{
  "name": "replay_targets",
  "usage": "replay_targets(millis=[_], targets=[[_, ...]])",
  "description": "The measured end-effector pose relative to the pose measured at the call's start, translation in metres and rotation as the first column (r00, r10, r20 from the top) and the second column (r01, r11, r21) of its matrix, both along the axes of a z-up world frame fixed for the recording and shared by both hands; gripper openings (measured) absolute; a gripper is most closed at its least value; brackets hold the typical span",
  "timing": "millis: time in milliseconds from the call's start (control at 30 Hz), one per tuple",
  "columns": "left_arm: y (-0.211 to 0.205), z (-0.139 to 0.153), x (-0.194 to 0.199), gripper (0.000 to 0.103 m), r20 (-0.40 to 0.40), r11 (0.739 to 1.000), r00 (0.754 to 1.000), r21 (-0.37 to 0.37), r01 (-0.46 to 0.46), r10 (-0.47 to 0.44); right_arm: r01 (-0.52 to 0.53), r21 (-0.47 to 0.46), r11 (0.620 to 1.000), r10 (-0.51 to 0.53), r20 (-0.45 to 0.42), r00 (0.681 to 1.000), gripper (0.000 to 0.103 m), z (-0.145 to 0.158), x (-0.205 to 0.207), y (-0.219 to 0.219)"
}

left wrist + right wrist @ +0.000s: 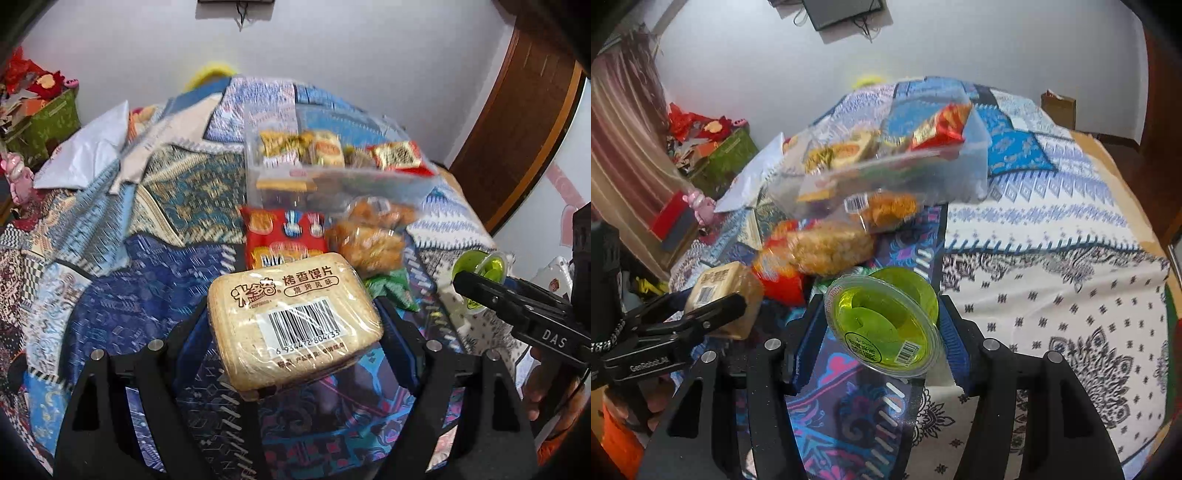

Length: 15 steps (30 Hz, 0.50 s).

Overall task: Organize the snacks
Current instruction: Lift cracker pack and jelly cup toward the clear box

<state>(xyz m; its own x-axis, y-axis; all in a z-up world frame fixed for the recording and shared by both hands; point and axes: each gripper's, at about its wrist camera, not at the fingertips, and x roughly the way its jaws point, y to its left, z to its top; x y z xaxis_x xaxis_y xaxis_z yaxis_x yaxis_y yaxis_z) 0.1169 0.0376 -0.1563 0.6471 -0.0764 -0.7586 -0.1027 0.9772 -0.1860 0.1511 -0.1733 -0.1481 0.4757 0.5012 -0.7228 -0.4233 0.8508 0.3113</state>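
Mid-carry: left gripper pinches the wrapped toasted bun-slice pack, right gripper clamps the green jelly cup; next likely drop both into the clear bin ahead, over the loose snack bags between.

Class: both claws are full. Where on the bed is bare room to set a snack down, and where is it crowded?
Free: white patterned cloth right of the clear bin; blue quilt left of the red packet. Crowded: loose snack bags ahead of the bin.
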Motion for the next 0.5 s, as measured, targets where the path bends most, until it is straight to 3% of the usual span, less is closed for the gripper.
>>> replay_targets(millis=[500], targets=[[0.009, 0.055, 0.043, 0.083, 0.152, 1.0, 0.988, 0.013, -0.012, 0.01, 0.015, 0.033, 0.999, -0.02, 0.134, 0.991, 0.055, 0.046, 0.038, 0.009]])
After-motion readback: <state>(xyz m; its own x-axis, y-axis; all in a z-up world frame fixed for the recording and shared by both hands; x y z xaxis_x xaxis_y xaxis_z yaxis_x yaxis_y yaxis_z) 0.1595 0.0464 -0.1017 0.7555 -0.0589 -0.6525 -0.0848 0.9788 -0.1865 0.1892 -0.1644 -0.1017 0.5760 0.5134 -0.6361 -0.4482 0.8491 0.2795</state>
